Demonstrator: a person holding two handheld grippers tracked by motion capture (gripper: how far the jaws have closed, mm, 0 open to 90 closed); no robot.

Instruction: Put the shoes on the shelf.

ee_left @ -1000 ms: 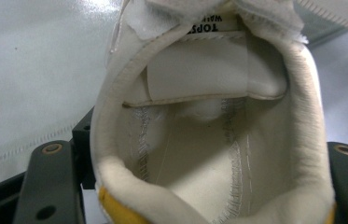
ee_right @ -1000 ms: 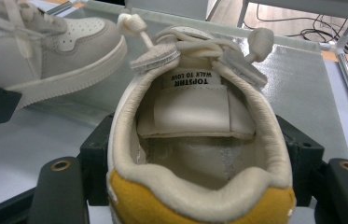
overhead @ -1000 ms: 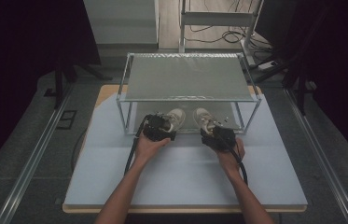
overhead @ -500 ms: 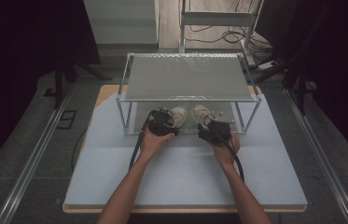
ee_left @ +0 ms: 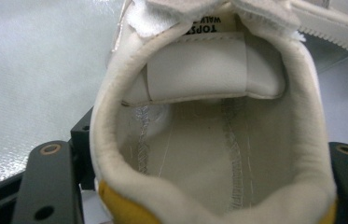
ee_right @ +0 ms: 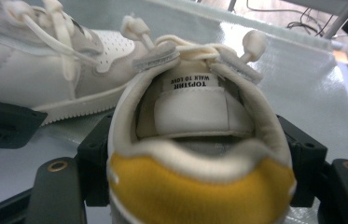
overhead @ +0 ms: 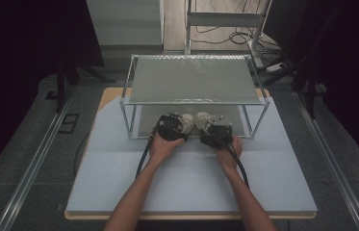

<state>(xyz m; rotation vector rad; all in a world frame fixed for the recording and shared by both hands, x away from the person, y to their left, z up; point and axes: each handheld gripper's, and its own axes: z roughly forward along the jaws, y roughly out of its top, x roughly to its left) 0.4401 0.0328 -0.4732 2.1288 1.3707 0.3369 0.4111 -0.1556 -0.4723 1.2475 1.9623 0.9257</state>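
The person is carrying 2 small white leather shoes with yellow heel tabs toward the lower tier of the metal-framed, 2-tier grey shelf rack (overhead: pixel 194 79), and the placing looks nearly finished. The left gripper (overhead: pixel 173 126) is gripping the left white shoe (ee_left: pixel 209 116) by its heel, its black jaws pressing on either side of the collar. The right gripper (overhead: pixel 214 131) is likewise clamping the right white shoe (ee_right: pixel 199 140) across its yellow heel. Both shoes are sitting side by side at the rack's front edge, toes pointing in under its top shelf, just above or on its lower tier; which, I cannot tell. What is remaining, by my judgement, is setting them fully down, letting go and backing away from the rack.
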